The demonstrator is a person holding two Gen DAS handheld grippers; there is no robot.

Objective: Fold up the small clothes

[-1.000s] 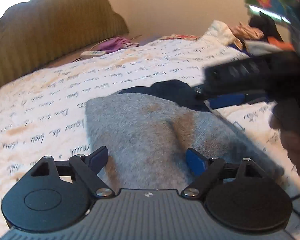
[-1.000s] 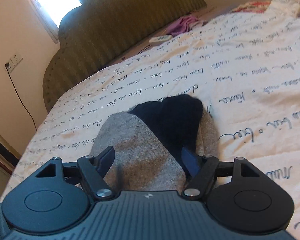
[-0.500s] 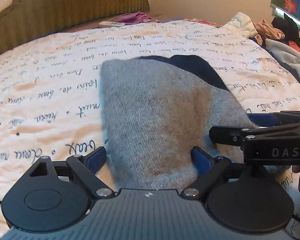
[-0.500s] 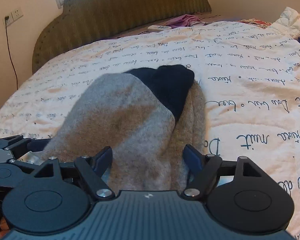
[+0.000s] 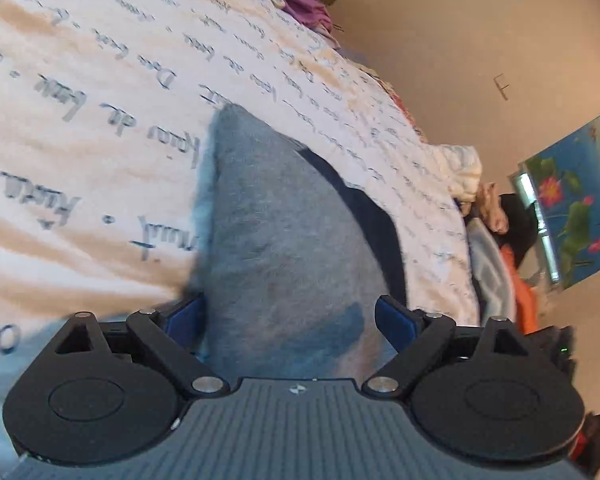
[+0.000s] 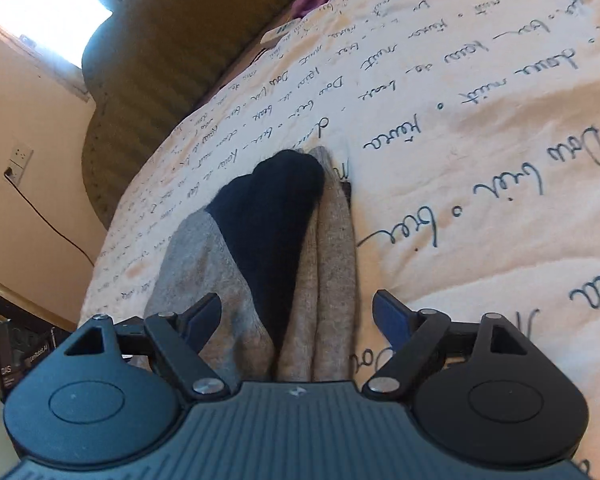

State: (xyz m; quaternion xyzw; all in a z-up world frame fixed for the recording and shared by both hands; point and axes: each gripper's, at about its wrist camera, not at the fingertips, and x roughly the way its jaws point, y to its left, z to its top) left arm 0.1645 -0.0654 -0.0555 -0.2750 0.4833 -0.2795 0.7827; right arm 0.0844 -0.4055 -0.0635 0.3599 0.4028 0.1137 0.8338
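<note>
Both views tilted since earlier, grey sock [image 5: 284, 240] with black toe, left gripper [image 5: 290, 320] and right gripper [image 6: 296, 316] spread apart.

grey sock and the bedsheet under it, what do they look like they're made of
Grey sock: looks like soft knit, maybe wool or cotton blend, matte and fuzzy, with a black toe. Bedsheet: thin woven cloth, probably cotton, matte, wrinkled, printed with script.
</note>
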